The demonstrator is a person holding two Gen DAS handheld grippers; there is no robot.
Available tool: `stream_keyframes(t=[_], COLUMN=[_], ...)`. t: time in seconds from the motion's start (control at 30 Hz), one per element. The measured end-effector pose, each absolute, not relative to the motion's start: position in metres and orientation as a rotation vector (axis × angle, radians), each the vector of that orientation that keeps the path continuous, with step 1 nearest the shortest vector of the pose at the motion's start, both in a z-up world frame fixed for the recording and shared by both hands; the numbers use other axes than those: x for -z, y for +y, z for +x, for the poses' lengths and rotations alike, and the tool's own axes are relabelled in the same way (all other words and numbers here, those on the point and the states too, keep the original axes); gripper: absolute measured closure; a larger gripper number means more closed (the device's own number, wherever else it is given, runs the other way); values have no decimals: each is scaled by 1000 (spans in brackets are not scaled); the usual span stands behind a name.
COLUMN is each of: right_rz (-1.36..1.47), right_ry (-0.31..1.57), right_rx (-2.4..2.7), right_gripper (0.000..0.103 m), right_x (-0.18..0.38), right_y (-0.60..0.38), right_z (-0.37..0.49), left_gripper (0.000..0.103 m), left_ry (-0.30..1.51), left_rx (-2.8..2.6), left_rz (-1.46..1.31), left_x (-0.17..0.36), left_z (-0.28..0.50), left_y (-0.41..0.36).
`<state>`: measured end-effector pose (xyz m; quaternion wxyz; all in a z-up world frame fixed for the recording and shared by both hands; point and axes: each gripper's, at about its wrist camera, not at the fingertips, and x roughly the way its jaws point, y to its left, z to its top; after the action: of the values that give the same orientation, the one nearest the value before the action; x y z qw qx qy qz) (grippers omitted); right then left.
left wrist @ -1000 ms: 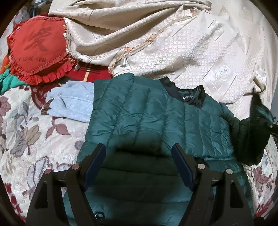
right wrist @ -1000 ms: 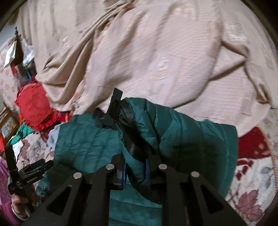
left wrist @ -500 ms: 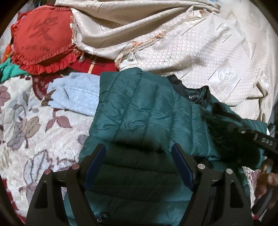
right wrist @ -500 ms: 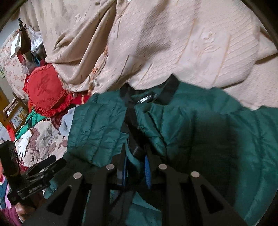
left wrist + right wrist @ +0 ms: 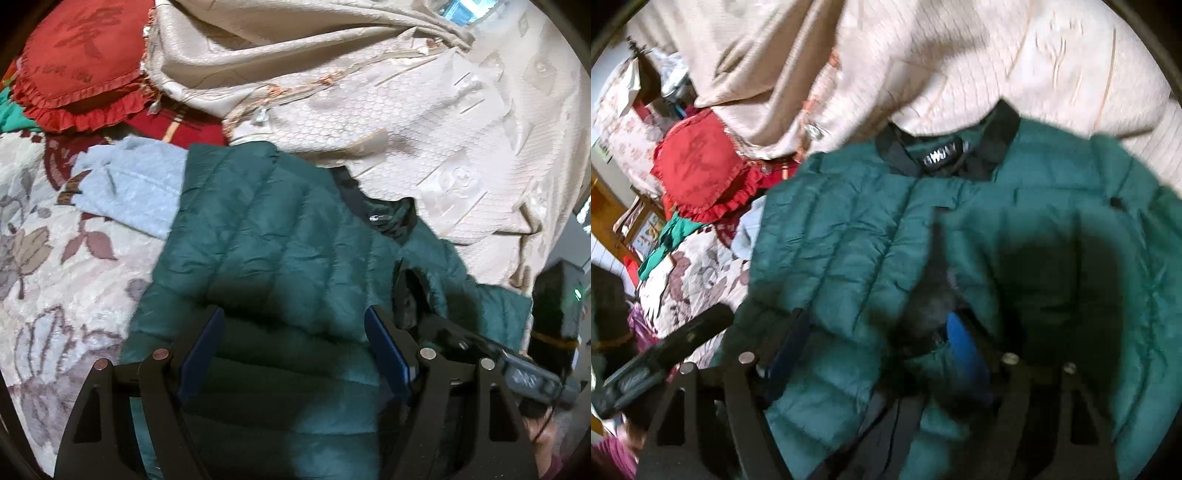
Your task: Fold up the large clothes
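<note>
A dark green quilted puffer jacket [image 5: 280,251] lies on the bed, its black collar with a label [image 5: 942,157] at the far side. Both side parts are folded in over the middle. My left gripper [image 5: 295,347] is open and empty, low over the jacket's lower part. My right gripper [image 5: 879,339] is open over the jacket's centre, and its jaws stand apart with the black front edge lying loose between them. The right gripper also shows in the left wrist view [image 5: 480,339], to the right of my left gripper.
A cream patterned bedspread [image 5: 424,122] is bunched behind the jacket. A red ruffled cushion [image 5: 77,62] lies at the far left, with a light blue cloth [image 5: 133,188] beside the jacket. A floral quilt [image 5: 55,266] covers the bed.
My right gripper carried the jacket's right side over onto the middle, then opened and let it go. The left gripper stayed open and shifted slightly.
</note>
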<state>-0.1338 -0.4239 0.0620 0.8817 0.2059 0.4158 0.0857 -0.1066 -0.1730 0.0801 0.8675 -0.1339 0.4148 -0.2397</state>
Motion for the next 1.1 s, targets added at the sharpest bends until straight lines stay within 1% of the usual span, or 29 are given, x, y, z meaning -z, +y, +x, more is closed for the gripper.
stream_keyframes(t=[0.13,0.27,0.33,0.57,0.7,0.73,0.77,0.8,0.83,0.87,0.9,0.93,1.03,1.1], right_rz=[438,471,490,610,638,638,639,642,646,653,660,662,662,671], right_ry=[790,763,758,657,647,649,644,636,629,619,612,607,572,542], right_rx=[-140,-66,-32,117,124,126,131,140,147,161,173,180,208,224], right_gripper=[22,21,21,18,18,18,18,18,18,18,18,18,18,18], right_x=[-86,-93,-94,-89,-79,-78,-76,-75,-74,-73,-72,-71,-72,-74], right_y=[-442,-473,-488,-532,-541,-543,-546,-548,-550,-553,-556,-556,-561,-565], right_z=[-178,-220,-237,-285,-293,-293,-295,-296,-298,-300,-302,-302,-308,-312], left_gripper=[42,42,39,39,39,43,53,81,93,94,100,102,103,103], left_ry=[868,876,879,922,949,973,989,1001,1006,996,969,938,837,801], left_rx=[560,640,689,752,731,730,739,738,737,736,739,743,737,726], left_rz=[-275,-249,-222,-112,-51,-45,-47,-35,-13,0,6,16,54,49], left_x=[-91,-99,-100,-85,-69,-62,-57,-53,-50,-50,-54,-59,-82,-94], left_z=[-111,-118,-122,-123,-119,-117,-116,-116,-117,-119,-123,-126,-136,-136], left_y=[-193,-224,-246,-318,-348,-354,-357,-360,-363,-363,-362,-360,-350,-342])
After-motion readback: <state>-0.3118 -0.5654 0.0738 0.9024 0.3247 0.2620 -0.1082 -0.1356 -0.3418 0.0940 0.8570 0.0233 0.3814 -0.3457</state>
